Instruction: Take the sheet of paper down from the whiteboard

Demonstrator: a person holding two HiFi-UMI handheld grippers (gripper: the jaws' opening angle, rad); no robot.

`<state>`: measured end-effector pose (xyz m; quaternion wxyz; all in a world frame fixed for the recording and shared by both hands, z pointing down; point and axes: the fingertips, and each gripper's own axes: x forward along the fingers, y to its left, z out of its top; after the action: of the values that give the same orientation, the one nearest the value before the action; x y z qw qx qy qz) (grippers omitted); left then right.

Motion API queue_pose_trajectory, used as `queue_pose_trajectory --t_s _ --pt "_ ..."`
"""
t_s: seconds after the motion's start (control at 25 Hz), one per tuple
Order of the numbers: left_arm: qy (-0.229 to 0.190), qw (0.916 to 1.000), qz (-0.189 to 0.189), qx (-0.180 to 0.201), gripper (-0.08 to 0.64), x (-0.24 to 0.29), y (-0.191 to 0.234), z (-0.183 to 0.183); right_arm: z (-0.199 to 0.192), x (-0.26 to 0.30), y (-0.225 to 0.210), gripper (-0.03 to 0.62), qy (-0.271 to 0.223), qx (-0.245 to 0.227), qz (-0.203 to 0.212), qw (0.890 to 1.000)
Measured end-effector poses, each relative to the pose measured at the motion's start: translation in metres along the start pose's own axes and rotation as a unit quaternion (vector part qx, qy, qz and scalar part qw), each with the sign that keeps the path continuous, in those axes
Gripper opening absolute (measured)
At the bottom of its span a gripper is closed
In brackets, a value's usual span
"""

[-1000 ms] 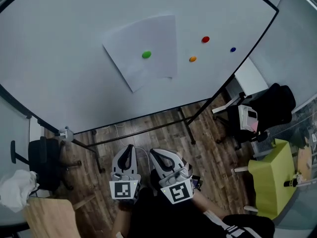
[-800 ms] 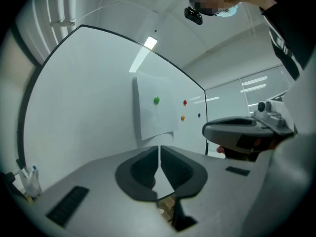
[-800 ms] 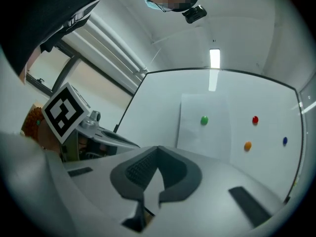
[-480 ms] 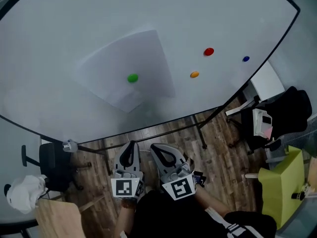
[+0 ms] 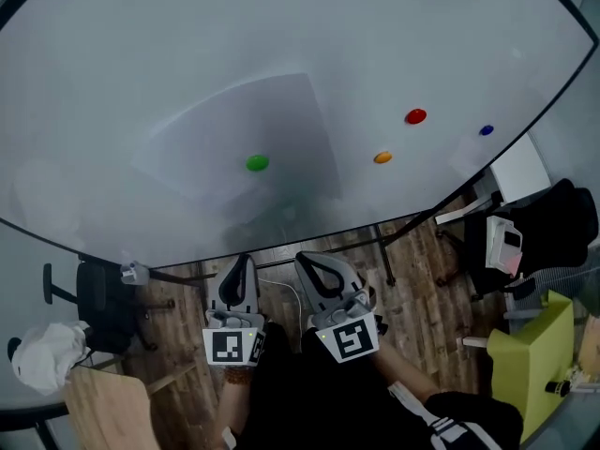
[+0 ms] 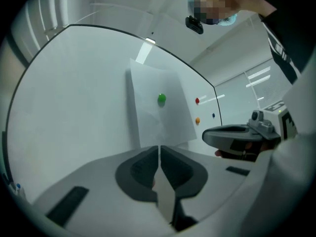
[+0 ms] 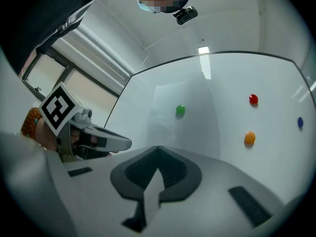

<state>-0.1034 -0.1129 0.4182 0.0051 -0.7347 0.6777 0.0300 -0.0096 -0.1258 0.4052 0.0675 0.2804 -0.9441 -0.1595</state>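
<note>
A white sheet of paper (image 5: pixel 239 139) hangs on the whiteboard (image 5: pixel 112 73), pinned by a green magnet (image 5: pixel 257 163) near its middle. My left gripper (image 5: pixel 239 268) and right gripper (image 5: pixel 314 265) sit side by side below the board's lower edge, both pointing at it and apart from the sheet. In the left gripper view the left gripper (image 6: pixel 159 147) is shut with nothing between its jaws, and the paper (image 6: pixel 163 125) with its green magnet (image 6: pixel 161 98) lies straight ahead. The right gripper (image 7: pixel 158 148) is shut and empty too, facing the paper (image 7: pixel 185 132).
Red (image 5: pixel 415 116), orange (image 5: pixel 382 157) and blue (image 5: pixel 486 130) magnets sit on the board right of the sheet. The board's black stand (image 5: pixel 375 242) rests on the wooden floor. Black chairs stand at left (image 5: pixel 98 307) and right (image 5: pixel 553 223), with a lime-green seat (image 5: pixel 525 345) at lower right.
The whiteboard and paper have grown larger in the head view as the person and both grippers moved closer to the board. Both grippers have stayed shut.
</note>
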Motion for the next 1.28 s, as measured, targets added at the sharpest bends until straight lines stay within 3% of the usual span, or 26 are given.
queue_pose_trajectory --t_s 0.4,0.56,0.88,1.08,1.28 --pt "-0.038 0.9987 -0.032 0.015 0.021 0.022 0.034 0.02 0.01 0.024 -0.016 -0.002 0.013 -0.027 -0.045 0.999" --pt "-0.046 0.9976 -0.052 -0.003 0.022 0.029 0.046 0.021 0.017 0.035 -0.016 -0.002 0.016 -0.034 -0.056 0.998" --pt "-0.069 0.9937 -0.089 -0.005 0.023 0.043 0.057 0.032 0.026 0.053 -0.016 -0.002 0.021 -0.045 -0.067 0.996" --pt "-0.106 0.9849 -0.135 -0.022 0.044 0.04 0.057 0.043 0.027 0.059 -0.017 -0.002 0.022 -0.047 -0.075 0.996" --pt "-0.107 0.9709 -0.21 -0.043 0.107 0.042 0.046 0.05 0.027 0.061 -0.019 -0.002 0.026 -0.043 -0.086 0.995"
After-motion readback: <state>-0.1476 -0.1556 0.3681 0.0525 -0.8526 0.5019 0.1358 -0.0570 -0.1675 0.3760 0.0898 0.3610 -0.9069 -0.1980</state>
